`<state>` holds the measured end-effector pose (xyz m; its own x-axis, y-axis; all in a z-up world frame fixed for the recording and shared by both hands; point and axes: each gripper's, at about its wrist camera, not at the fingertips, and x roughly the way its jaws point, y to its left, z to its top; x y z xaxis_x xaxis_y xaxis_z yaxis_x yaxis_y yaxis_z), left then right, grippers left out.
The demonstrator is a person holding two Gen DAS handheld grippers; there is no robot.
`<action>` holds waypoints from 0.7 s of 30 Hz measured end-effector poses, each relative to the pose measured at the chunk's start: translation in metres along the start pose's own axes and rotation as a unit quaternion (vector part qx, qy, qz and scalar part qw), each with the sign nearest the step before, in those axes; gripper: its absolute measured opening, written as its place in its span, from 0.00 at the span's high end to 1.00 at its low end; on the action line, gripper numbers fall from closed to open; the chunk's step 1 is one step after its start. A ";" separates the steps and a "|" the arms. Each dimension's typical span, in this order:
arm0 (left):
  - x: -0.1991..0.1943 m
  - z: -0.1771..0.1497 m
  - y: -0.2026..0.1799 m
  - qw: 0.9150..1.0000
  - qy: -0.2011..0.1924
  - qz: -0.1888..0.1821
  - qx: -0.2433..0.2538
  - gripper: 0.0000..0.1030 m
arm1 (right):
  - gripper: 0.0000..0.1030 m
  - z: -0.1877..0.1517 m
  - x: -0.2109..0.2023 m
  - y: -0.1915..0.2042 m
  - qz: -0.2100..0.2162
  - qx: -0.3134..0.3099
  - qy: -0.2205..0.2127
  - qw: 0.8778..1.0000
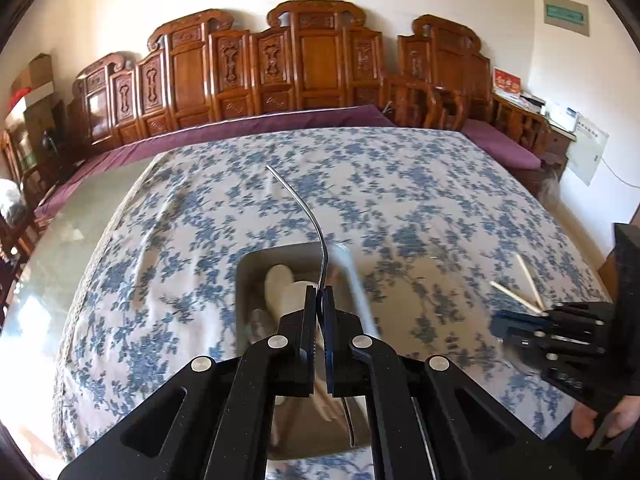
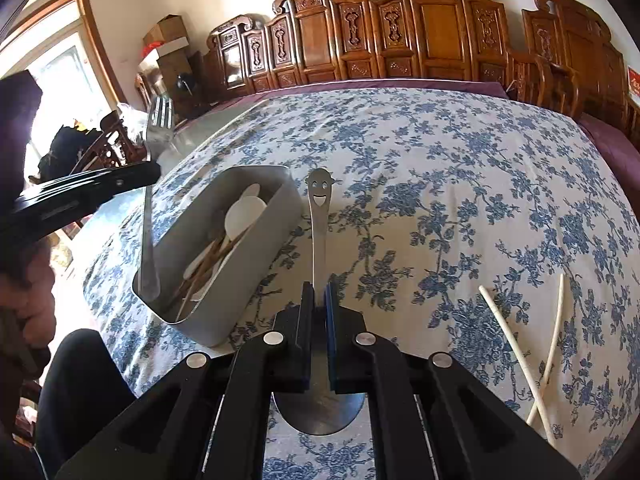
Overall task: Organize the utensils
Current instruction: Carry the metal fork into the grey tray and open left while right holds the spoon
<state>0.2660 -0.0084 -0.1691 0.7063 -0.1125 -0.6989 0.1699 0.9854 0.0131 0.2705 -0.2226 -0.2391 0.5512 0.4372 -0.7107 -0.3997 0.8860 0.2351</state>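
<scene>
Floral tablecloth [image 2: 440, 184], left tool [image 1: 319, 300] clamping fork [image 2: 149, 208] upright over bin [image 2: 248, 280], right tool [image 2: 319, 296] level, clamped on spoon [image 2: 319, 240]

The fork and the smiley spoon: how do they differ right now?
The fork hangs upright over the grey box, handle tip down inside it; the spoon lies level above the tablecloth. The fork's handle is plain; the spoon's has a smiling face. Both are metal, each clamped in tongs.

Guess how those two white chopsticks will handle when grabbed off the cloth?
The chopsticks look thin, round and smooth, so likely light, stiff, prone to roll or slip. They cross near one end, so lifting one may drag the other across the tablecloth.
</scene>
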 end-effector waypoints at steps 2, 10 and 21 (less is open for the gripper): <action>0.008 -0.003 0.008 1.000 0.008 0.006 0.000 0.98 | 0.93 0.000 0.002 0.002 0.000 -0.004 0.002 1.000; 0.049 -0.022 0.023 0.998 0.056 0.018 0.003 0.98 | 0.93 -0.001 0.006 -0.004 -0.001 0.002 0.007 1.000; 0.086 -0.033 0.022 0.995 0.090 0.027 0.011 0.98 | 0.93 -0.001 0.013 0.004 0.008 -0.010 0.012 1.000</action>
<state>0.3079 0.0074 -0.2525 0.5803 -0.0317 -0.8138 0.1509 0.9861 0.0692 0.2751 -0.2133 -0.2481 0.5271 0.4466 -0.7230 -0.4225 0.8759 0.2331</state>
